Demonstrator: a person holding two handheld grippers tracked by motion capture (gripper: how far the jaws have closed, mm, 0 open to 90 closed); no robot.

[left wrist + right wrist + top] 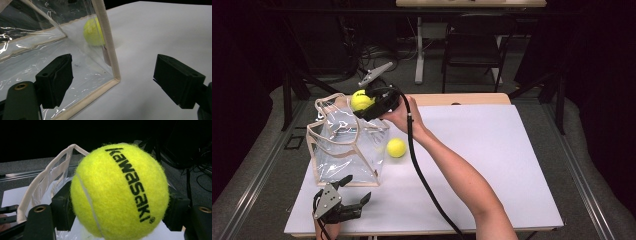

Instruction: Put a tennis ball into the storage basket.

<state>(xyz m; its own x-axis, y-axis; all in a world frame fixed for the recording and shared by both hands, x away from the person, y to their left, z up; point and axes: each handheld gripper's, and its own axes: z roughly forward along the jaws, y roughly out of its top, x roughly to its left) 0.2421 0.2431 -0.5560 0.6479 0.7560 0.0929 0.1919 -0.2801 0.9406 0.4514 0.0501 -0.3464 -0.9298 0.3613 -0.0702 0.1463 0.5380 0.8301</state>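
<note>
Right gripper (371,106) clamped across the middle of a tennis ball (361,99), pads pressed into the felt at 9 and 3 o'clock in the right gripper view, ball (120,191) bulging well past both jaws. Held above the open mouth of the clear bag (346,145), just at its 1 o'clock corner. Probably light and springy, felt giving good friction, so little risk of slipping; a pinch across the widest part looks soundest, since an off-centre squeeze would likely squirt it out. Bag soft and floppy, thin plastic with cloth-trimmed edges and limp handles (45,180) sagging toward the opening, likely to fold or snag under a descending jaw. Second tennis ball (396,147) on the table (492,150) at 3 o'clock of the bag, just beside its wall. Left gripper (346,204) spread wide, empty, at 6 o'clock of the bag, near its lower front corner (116,80), apart from it. Plenty of bare table from 3 to 5 o'clock; edge close at 9 o'clock of the bag.
</note>
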